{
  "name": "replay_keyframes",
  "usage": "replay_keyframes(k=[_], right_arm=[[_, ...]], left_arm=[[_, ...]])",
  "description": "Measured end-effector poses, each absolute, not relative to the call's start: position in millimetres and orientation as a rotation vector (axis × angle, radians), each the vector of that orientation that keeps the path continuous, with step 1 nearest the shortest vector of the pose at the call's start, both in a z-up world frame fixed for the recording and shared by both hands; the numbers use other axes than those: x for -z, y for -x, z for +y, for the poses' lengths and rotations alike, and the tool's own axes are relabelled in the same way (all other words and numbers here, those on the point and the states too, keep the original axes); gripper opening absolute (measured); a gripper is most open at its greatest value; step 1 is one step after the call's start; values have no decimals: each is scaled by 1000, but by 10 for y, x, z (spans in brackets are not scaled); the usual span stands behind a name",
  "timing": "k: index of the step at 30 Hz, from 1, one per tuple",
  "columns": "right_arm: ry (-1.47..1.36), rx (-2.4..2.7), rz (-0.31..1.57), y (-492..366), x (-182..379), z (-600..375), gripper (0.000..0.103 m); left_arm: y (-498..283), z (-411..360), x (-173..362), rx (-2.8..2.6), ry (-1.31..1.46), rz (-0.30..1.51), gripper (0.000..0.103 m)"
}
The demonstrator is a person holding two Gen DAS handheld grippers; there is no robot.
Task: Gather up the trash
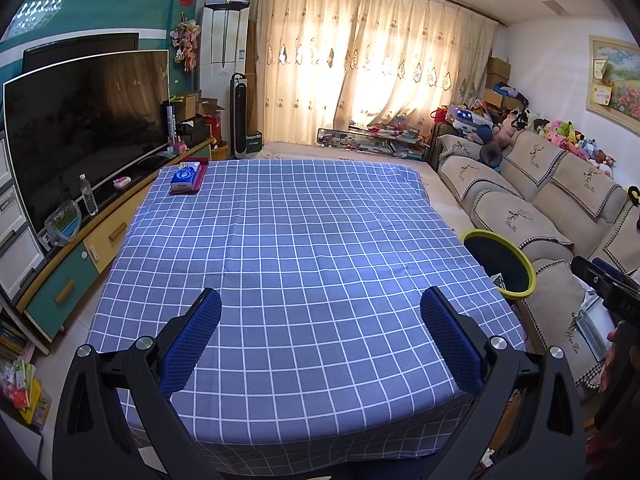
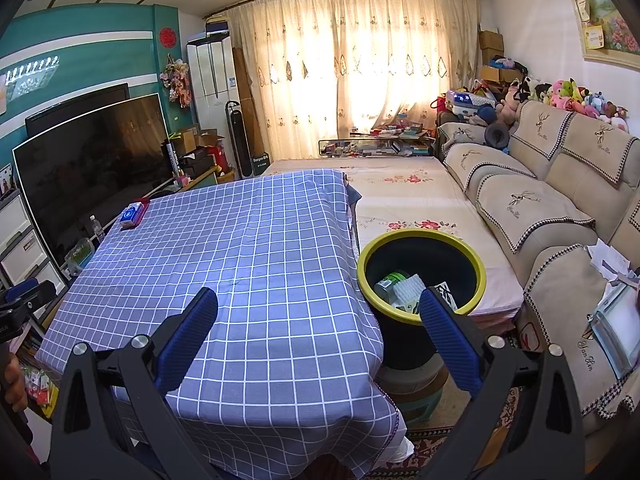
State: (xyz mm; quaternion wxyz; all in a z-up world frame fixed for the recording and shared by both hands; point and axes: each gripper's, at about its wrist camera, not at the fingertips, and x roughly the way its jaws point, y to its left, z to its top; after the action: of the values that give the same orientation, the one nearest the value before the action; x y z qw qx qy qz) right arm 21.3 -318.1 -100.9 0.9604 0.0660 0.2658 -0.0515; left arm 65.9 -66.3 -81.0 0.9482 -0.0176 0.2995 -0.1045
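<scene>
Blue mesh pads line both pairs of tongs. At the bottom of the left wrist view, the left tongs (image 1: 320, 324) are spread wide with nothing between the fingers. At the bottom of the right wrist view, the right tongs (image 2: 318, 324) are likewise wide open and empty.

Beyond them, a table under a blue checked cloth (image 1: 304, 240) fills the middle of both views. Its surface looks bare apart from a blue tissue pack (image 1: 185, 176) on a red tray at the upper left of the cloth; this seems a household item, not rubbish.

At the right of the table, just beside its edge, stands a black bin with a yellow rim (image 2: 420, 236). Inside lie several pieces of trash (image 2: 404, 290), including a green-labelled container and white packaging.

Farther back, a beige sofa (image 2: 560, 200) runs along the right, a dark television (image 1: 80, 128) stands at the left, and sunlit curtains (image 2: 360, 72) fill the upper centre.

Judging from the cleared cloth and the filled bin, the collecting appears nearly or wholly finished.
</scene>
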Motion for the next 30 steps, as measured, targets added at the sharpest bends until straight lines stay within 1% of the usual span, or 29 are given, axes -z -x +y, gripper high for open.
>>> replay_keyframes(k=[19,26,30], right_arm=[[-142,100,560,-271,1106,-3183,96],[-133,82,590,-529,1156,-3166,96],[-150,5,615,-951,1163,-3130,96]], left_arm=[[-793,-635,936,249,76,639,98],[-1110,-627,1010,227,49,669,98],[-1584,-559,1128,180,30,714,98]])
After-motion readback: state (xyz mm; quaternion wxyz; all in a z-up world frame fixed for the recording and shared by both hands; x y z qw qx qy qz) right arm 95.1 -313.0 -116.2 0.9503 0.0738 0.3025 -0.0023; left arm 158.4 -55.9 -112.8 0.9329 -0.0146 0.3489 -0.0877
